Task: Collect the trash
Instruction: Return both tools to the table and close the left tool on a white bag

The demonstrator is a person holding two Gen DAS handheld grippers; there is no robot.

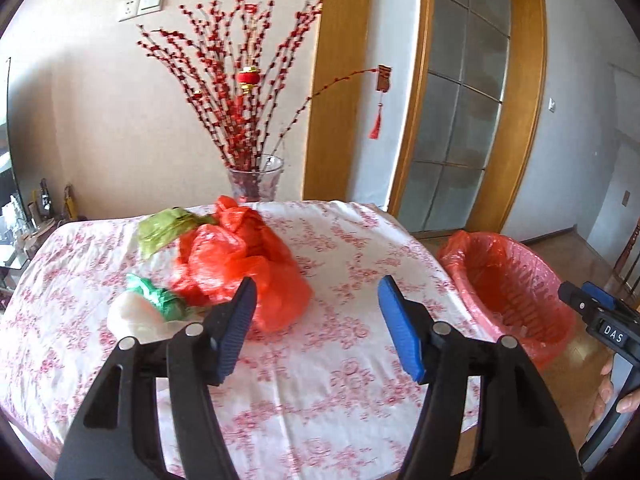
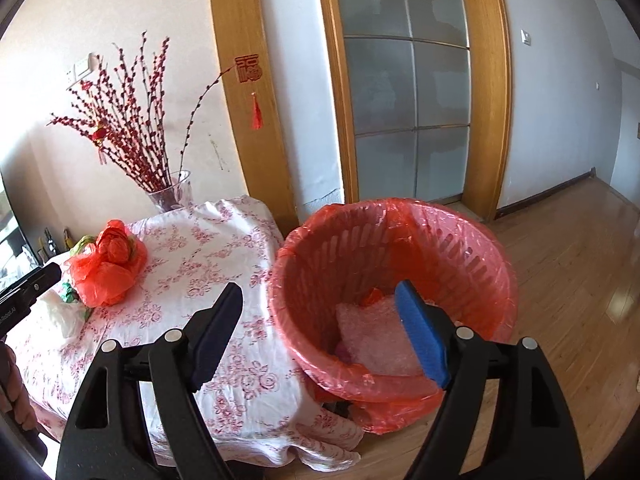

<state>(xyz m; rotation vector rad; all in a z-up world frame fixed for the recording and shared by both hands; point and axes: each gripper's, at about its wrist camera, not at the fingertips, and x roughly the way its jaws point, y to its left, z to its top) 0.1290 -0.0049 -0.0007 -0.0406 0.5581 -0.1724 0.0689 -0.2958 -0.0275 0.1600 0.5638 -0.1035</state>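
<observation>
A crumpled red plastic bag [image 1: 240, 264] [image 2: 108, 272] lies on the floral tablecloth [image 1: 320, 360]. Behind it sits a light green bag [image 1: 164, 228], and in front of it a dark green bag [image 1: 160, 296] and a white wad [image 1: 132, 320]. My left gripper [image 1: 318, 328] hovers open over the table, just right of this pile, with nothing between its fingers. A bin lined with a red bag [image 2: 392, 280] [image 1: 512, 292] stands on the floor beside the table, with bubble wrap [image 2: 380, 336] inside. My right gripper [image 2: 320, 328] is open and empty above the bin's near rim.
A glass vase [image 1: 256, 178] of red-berried branches stands at the table's far edge by the wall. A wooden door frame and frosted glass door [image 2: 404, 112] are behind the bin. Wooden floor [image 2: 560, 280] stretches to the right. A hand [image 1: 608, 392] holds the right gripper's handle.
</observation>
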